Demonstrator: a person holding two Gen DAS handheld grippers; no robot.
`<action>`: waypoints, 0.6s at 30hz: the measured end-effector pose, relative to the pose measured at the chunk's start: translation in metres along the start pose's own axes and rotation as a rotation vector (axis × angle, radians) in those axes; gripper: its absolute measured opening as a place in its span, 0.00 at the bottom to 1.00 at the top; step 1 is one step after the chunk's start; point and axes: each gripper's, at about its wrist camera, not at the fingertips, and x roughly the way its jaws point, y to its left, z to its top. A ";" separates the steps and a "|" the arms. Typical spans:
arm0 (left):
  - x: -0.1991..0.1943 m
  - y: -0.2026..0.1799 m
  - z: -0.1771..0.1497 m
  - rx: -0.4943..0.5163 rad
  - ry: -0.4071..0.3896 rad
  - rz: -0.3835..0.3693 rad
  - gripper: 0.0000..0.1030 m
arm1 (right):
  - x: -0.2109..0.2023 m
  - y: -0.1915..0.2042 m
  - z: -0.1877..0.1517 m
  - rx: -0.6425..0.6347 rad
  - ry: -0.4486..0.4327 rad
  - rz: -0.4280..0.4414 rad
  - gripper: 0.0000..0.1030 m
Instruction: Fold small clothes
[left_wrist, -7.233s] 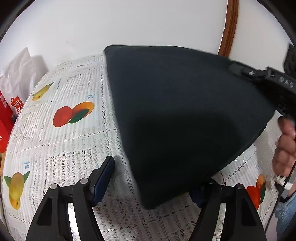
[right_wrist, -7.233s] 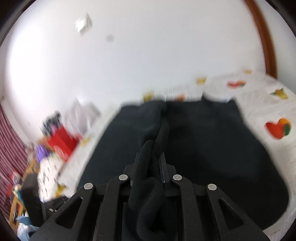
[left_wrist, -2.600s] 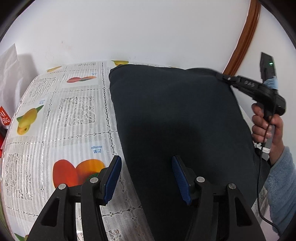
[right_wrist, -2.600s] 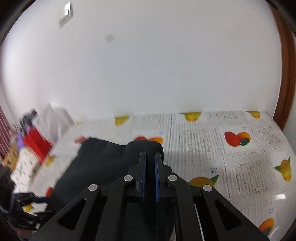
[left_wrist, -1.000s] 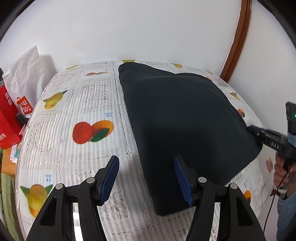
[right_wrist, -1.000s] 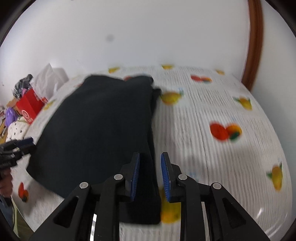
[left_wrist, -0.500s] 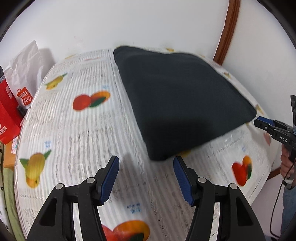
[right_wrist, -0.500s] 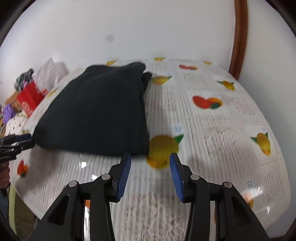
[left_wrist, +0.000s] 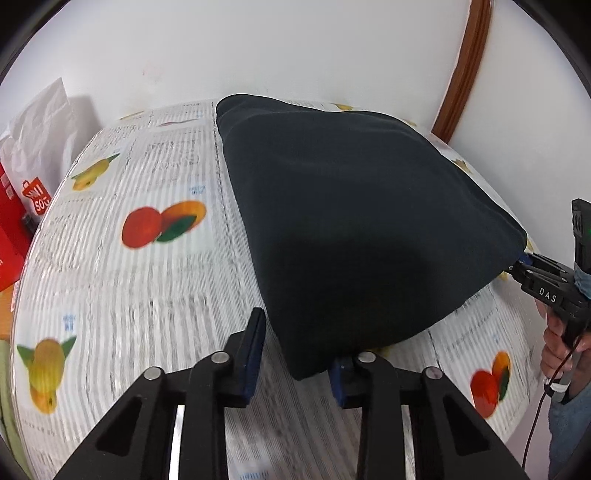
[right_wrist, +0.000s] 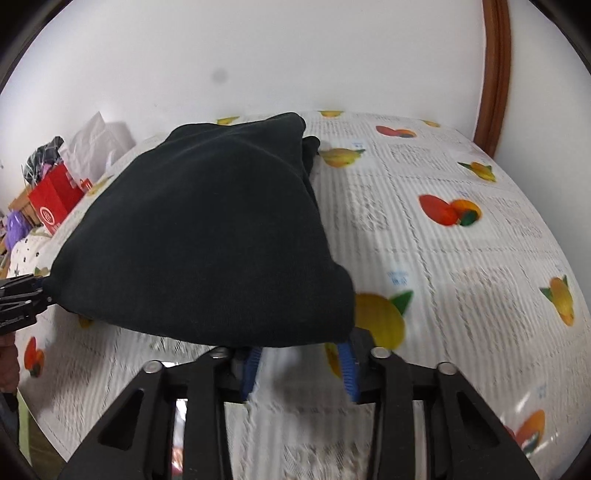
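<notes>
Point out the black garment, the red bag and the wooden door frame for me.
black garment (left_wrist: 354, 206), left wrist view, middle of its top layer.
red bag (right_wrist: 55, 201), right wrist view, its front face.
wooden door frame (right_wrist: 495, 77), right wrist view, the upright strip.

The folded dark garment (left_wrist: 362, 229) is soft, matt cloth with a fine, slightly fuzzy knit. The desk (left_wrist: 122, 295) wears a glossy plastic cover printed with lace and fruit; it catches light in pale glints. Each claw, left claw (left_wrist: 295, 363) and right claw (right_wrist: 301, 363), is matt black plastic with bright metal rivets and ribbed blue pads. The white bag (left_wrist: 40, 140) looks like crinkled paper. The door frame (left_wrist: 461, 70) is varnished wood, the wall (left_wrist: 295, 48) smooth and matt.
</notes>
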 end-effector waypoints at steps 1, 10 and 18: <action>0.003 0.002 0.003 -0.008 -0.001 0.004 0.25 | 0.004 0.001 0.004 0.002 0.000 0.003 0.30; 0.031 0.025 0.039 -0.089 0.002 0.008 0.24 | 0.041 0.002 0.046 0.075 0.001 0.021 0.30; 0.033 0.041 0.035 -0.135 0.009 -0.024 0.28 | 0.041 -0.006 0.052 0.089 0.006 0.043 0.31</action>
